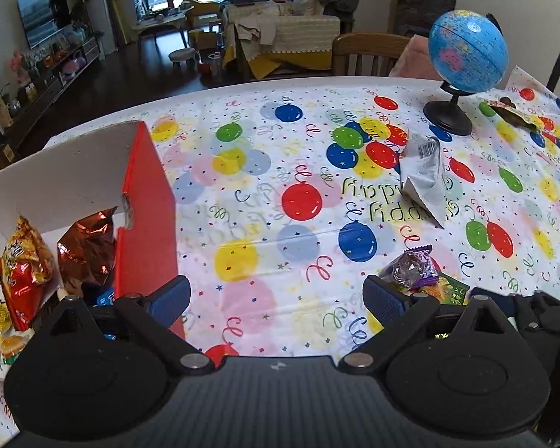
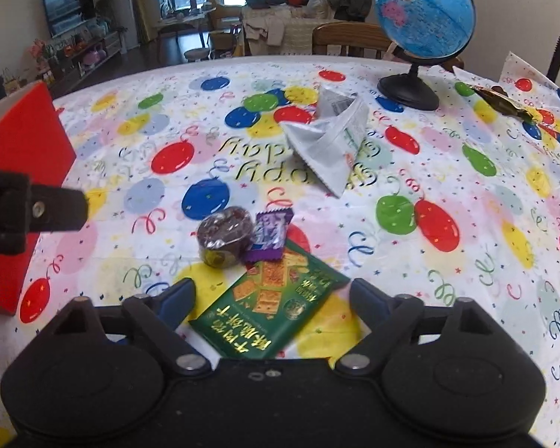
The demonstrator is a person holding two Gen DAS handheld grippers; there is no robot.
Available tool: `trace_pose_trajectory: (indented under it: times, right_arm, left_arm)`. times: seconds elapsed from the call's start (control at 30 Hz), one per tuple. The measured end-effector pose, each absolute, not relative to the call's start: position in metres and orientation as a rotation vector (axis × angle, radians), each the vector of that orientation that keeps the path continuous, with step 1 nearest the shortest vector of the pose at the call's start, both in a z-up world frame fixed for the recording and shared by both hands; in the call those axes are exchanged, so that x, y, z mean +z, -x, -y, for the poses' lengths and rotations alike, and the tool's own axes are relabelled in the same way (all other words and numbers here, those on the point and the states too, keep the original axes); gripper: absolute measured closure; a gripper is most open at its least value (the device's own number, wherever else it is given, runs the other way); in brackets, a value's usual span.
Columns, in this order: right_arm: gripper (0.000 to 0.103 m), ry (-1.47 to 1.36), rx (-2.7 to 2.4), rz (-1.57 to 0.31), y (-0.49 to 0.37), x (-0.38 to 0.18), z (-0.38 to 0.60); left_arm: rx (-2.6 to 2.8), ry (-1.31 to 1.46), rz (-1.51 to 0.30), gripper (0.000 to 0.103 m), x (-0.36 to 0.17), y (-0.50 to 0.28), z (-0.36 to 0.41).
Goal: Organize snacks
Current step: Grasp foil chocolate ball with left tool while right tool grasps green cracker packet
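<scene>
A green cracker packet lies flat on the balloon tablecloth, between the fingers of my right gripper. The jaws stand open, with the pads close to the packet's edges but not pressing on it. Just beyond it lie a purple candy wrapper and a round brown cake. My left gripper hangs open over bare cloth beside the red box, with nothing between its fingers. Several snack bags stand inside the box. A silver packet lies further out on the table.
A blue globe on a black stand is at the far right of the table, with a brown wrapper beside it. A wooden chair stands behind the far edge. In the right wrist view the left gripper juts in from the left.
</scene>
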State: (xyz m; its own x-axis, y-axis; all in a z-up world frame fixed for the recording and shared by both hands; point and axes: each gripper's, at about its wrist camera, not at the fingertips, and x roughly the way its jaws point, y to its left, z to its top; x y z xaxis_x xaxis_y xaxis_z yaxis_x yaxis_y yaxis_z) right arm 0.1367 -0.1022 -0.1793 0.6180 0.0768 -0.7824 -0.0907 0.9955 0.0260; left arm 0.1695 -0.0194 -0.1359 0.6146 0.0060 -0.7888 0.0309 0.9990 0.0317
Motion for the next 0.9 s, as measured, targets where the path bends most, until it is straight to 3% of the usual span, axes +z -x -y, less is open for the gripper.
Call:
trace_pose_trajectory:
  times: [0.13,0.3,0.47,0.8,0.9]
  right_arm:
    - [0.025,0.029,0.085,-0.898,-0.134,-0.180,0.101]
    - [0.045,0.028,0.076,-0.898,-0.133,-0.176,0.107]
    - [0.056,0.014,0.084,-0.902,-0.132,-0.172,0.123]
    - [0.063,0.033,0.060,-0.869,-0.121,-0.164,0.163]
    - [0.063,0.027,0.053,-0.860,-0.119,-0.164,0.169]
  left_arm:
    - [-0.036,-0.061,-0.911,0.004,-0.139,-0.173,0.026]
    - [-0.075,-0.069,-0.926,0.004,-0.143,-0.176,0.035]
    - [-0.138,-0.079,-0.942,0.004,-0.148,-0.180,0.048]
    - [-0.200,-0.101,-0.980,0.005,-0.172,-0.195,0.080]
    - [-0.209,-0.097,-0.994,0.017,-0.179,-0.202,0.087]
